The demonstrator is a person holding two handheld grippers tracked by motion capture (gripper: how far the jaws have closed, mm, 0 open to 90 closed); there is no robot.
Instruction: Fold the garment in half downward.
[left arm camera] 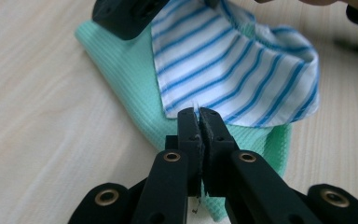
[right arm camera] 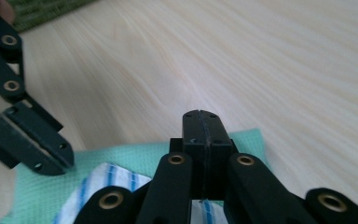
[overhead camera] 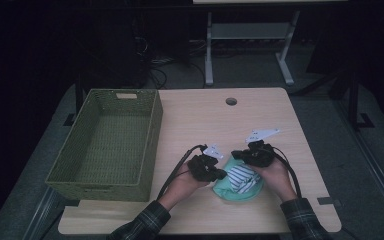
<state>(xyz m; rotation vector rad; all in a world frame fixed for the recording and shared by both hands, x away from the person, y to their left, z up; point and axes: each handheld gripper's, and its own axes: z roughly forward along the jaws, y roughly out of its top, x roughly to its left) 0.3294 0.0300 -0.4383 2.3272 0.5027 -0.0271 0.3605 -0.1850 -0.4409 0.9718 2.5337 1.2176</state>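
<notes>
Black jaws of the left gripper (left arm camera: 199, 122) rise from the bottom of the left gripper view and are seen pressed together on a thin edge of the striped cloth (left arm camera: 235, 60), which is lifted and draped over the green cloth (left arm camera: 126, 79) lying on the table (left arm camera: 37, 116). At the upper left of that frame a jaw of the other gripper is seen at the top of the striped cloth.

In the right gripper view, the right gripper (right arm camera: 200, 122) is shown clenched at bottom centre, with the striped cloth (right arm camera: 100, 179) running under it, so a pinch on that cloth is judged likely. The green cloth (right arm camera: 135, 156) is spread below, and the left gripper's closed jaws (right arm camera: 37, 149) are seen at the left edge. Bare wood is left open across the upper right.

In the high view, both cloths (overhead camera: 240, 182) are seen at the lower centre of the frame, between the two hands and close to the near table edge. The green basket (overhead camera: 105, 145) stands at the left with nothing seen inside it. The work is judged to be early: the striped cloth is gripped at both sides and is being laid or folded on the green one; finishing that, and perhaps moving the cloths to the basket, is left. Open tabletop is available between cloths and basket and toward the top of the frame; little room is left at the near edge.
</notes>
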